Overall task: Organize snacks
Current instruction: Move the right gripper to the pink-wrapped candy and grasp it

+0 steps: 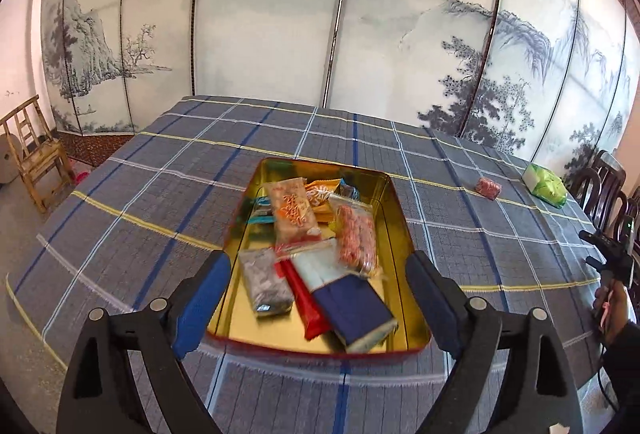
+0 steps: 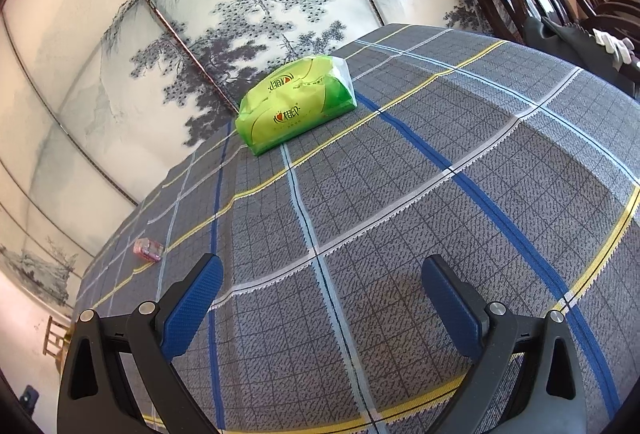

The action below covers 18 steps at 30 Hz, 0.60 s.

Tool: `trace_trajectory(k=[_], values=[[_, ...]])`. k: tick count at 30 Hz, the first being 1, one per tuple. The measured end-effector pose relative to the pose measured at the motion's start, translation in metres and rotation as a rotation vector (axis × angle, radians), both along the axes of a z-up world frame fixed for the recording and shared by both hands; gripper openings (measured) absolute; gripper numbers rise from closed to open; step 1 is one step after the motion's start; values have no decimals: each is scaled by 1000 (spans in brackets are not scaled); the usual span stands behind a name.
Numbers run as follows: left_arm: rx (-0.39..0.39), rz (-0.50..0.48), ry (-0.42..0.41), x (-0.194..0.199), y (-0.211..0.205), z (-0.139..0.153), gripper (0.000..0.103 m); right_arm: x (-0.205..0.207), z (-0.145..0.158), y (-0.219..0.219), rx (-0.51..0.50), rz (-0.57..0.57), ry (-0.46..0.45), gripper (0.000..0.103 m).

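The left gripper (image 1: 320, 286) is held with its blue-padded fingers wide apart, nothing between them, above the near end of a gold-lined tin (image 1: 400, 218); packaged snacks are heaped inside, a navy packet (image 1: 352, 304) and a red packet (image 1: 306, 304) nearest; the right gripper (image 2: 322, 288) is likewise spread and empty over the plaid tablecloth (image 2: 440, 174); a green tissue pack (image 2: 296, 106) lies beyond it, and a small pink-wrapped snack (image 2: 149, 248) lies well apart to its left.
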<state>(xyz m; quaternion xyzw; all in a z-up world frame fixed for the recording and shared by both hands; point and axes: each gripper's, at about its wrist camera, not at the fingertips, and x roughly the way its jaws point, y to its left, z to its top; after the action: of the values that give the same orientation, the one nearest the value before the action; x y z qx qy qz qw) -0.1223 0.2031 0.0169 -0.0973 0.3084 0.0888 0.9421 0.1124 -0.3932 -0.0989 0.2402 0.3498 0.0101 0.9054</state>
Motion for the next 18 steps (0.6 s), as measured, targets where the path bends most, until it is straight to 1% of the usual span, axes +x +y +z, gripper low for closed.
trace_trajectory(k=[3,5,7,9,12,13,15,18], values=[[16,0,-7,-35,-1,-11,88,5,7,25,-80,38,23,99],[-10,-7,7,-49,-3,-25,88,9,18,54,-111,92,4,99],[-33,-22,16,-58,-7,-37,88,17,31,92,-157,168,-16,99],[-36,-37,17,-63,-14,-46,88,29,40,136,-201,265,-26,99],[-77,-57,21,-66,-19,-55,88,52,42,200,-254,403,-14,99],[-88,-64,27,-66,-20,-57,88,59,42,216,-265,433,-12,99],[-95,-65,23,-70,-21,-57,88,77,39,239,-276,466,7,99],[-87,-74,26,-77,-22,-60,88,100,36,260,-340,473,15,99]])
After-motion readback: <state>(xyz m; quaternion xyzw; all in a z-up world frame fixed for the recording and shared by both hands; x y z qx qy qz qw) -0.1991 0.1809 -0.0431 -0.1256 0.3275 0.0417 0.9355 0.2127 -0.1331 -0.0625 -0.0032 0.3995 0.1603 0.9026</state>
